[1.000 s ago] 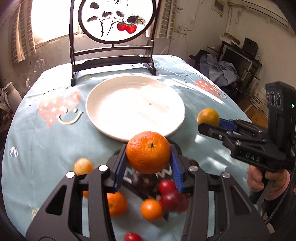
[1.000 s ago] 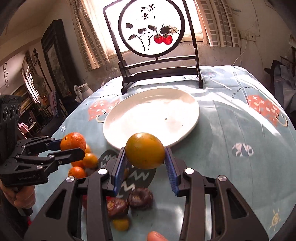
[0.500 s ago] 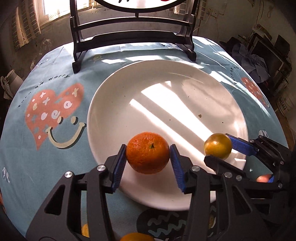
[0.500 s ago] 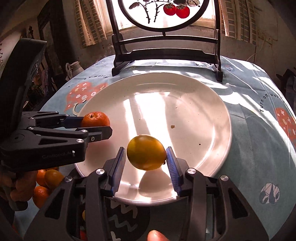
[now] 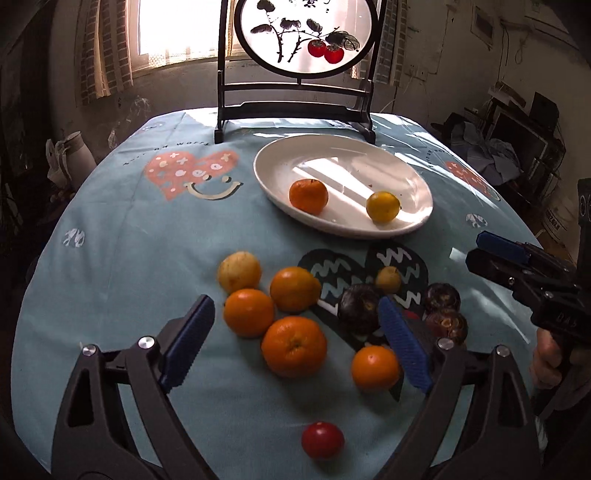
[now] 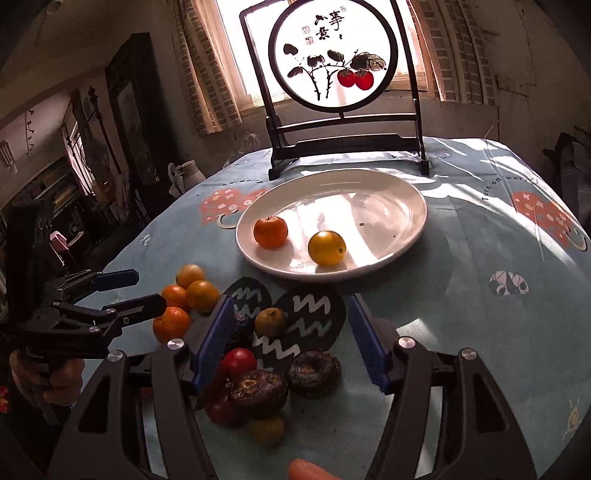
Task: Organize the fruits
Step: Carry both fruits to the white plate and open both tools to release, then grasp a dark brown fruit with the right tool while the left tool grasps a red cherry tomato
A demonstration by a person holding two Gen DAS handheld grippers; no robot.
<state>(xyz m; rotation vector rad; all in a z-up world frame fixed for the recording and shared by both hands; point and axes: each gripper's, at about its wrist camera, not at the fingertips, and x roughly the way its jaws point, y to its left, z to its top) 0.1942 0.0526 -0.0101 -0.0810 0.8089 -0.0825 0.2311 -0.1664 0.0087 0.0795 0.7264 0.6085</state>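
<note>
A white plate (image 5: 343,230) (image 6: 413,206) holds an orange (image 5: 308,195) (image 6: 270,231) and a yellow fruit (image 5: 383,206) (image 6: 327,247). Nearer me, loose fruit lies on the blue cloth: several oranges (image 5: 293,345) (image 6: 171,323), dark purple fruits (image 5: 360,306) (image 6: 314,373), a red one (image 5: 322,439) (image 6: 239,362) and small yellow ones (image 5: 388,278). My left gripper (image 5: 295,301) (image 6: 147,288) hovers over the oranges, its jaws opening wide, gripping nothing. My right gripper (image 6: 290,301) (image 5: 476,249) hangs over the dark fruits, jaws opening, pads touching nothing.
A round painted screen on a black stand (image 5: 306,33) (image 6: 332,55) rises just behind the plate. The round table drops off at left and right; a white jug (image 5: 70,158) and room clutter lie beyond. A fingertip (image 6: 303,470) shows at the bottom edge.
Both grippers let go of their fruit on the plate and drew back toward the loose pile. The orange and yellow fruit now rest on the plate; both jaws stand wider.
</note>
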